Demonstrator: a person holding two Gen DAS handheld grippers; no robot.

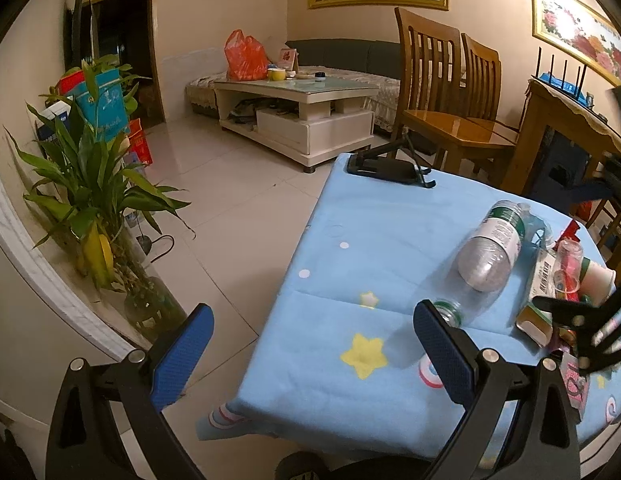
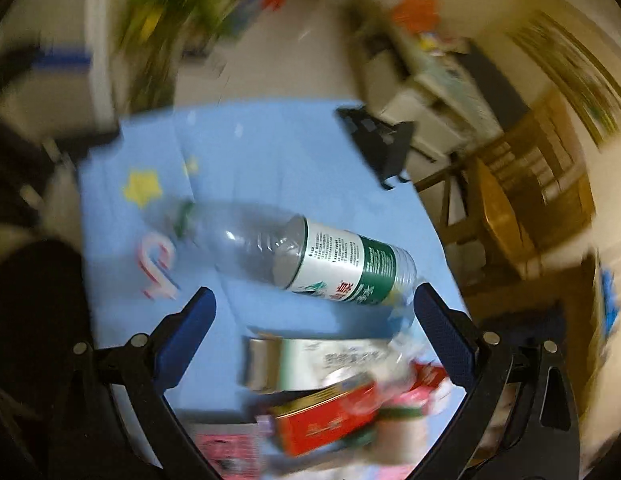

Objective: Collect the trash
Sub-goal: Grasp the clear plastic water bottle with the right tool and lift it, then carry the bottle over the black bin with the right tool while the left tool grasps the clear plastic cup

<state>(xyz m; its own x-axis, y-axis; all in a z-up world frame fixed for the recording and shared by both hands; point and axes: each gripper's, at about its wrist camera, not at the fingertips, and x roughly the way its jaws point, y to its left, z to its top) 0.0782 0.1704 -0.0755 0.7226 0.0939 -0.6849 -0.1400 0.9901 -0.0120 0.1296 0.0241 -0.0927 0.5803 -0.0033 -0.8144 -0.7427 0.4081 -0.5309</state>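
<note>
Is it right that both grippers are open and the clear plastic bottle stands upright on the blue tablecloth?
Not quite. The plastic bottle lies on its side on the blue tablecloth, as both wrist views show. The left gripper and right gripper are indeed open.

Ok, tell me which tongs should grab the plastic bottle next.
Right. The right tongs hang open just short of the bottle, which lies on its side on the blue cloth. The left tongs, also open, point mostly past the table edge, bottle off to their right.
</note>
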